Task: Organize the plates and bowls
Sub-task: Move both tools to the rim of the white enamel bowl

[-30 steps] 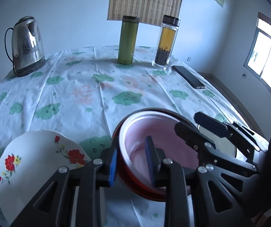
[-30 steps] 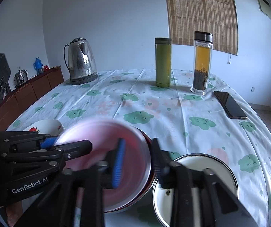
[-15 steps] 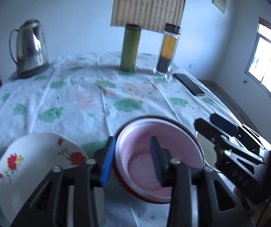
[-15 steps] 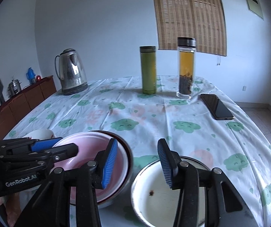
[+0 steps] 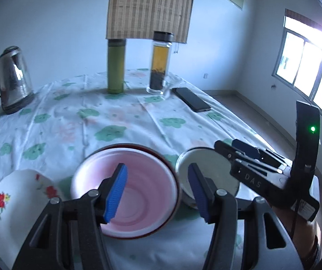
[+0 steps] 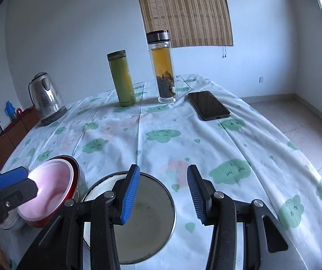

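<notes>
Left gripper (image 5: 157,192): ribbed blue pads spread apart, holding nothing, above the pink bowl (image 5: 125,193). The pink bowl is smooth, round plastic, nested inside a red bowl (image 5: 161,157) at the near edge of the table. At near left lies a glossy white plate (image 5: 14,204) with red flower print. Right gripper (image 6: 163,194): fingers apart, empty, over a round white enamel bowl (image 6: 152,216) with a dark metal rim, just right of the red bowl. The tablecloth (image 6: 172,139) is creased fabric printed with green clouds.
</notes>
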Action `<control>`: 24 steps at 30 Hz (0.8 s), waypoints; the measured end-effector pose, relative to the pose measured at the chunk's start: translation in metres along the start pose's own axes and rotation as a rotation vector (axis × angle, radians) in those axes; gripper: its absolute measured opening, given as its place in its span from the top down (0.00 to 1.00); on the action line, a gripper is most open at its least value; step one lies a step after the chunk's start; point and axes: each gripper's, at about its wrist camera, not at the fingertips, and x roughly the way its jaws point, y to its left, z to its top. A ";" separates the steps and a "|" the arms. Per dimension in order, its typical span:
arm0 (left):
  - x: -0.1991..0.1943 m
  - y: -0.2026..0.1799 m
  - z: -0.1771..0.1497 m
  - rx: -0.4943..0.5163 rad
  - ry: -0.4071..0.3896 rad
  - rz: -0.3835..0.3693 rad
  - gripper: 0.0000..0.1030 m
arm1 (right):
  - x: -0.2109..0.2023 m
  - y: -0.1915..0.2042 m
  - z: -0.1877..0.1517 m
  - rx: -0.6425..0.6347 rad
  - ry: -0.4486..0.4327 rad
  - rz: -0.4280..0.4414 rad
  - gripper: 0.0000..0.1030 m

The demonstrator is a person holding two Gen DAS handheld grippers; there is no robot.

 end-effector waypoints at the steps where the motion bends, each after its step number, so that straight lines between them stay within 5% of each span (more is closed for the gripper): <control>1: 0.003 -0.001 0.001 -0.005 0.009 0.004 0.46 | 0.001 -0.001 -0.001 -0.002 0.011 0.004 0.55; 5: 0.009 -0.010 -0.001 0.004 0.027 0.006 0.54 | 0.004 -0.004 -0.007 -0.006 0.056 0.015 0.56; 10: 0.020 -0.033 -0.006 0.035 0.071 -0.042 0.69 | 0.012 -0.003 -0.011 -0.019 0.111 0.020 0.72; 13: 0.025 -0.040 -0.009 0.045 0.087 -0.046 0.70 | 0.017 -0.002 -0.014 -0.029 0.140 0.021 0.78; 15: 0.026 -0.042 -0.010 0.050 0.086 -0.041 0.70 | 0.018 -0.004 -0.016 -0.032 0.150 0.015 0.91; 24: 0.035 -0.059 -0.016 0.069 0.122 -0.069 0.72 | 0.013 -0.019 -0.014 -0.030 0.138 -0.076 0.91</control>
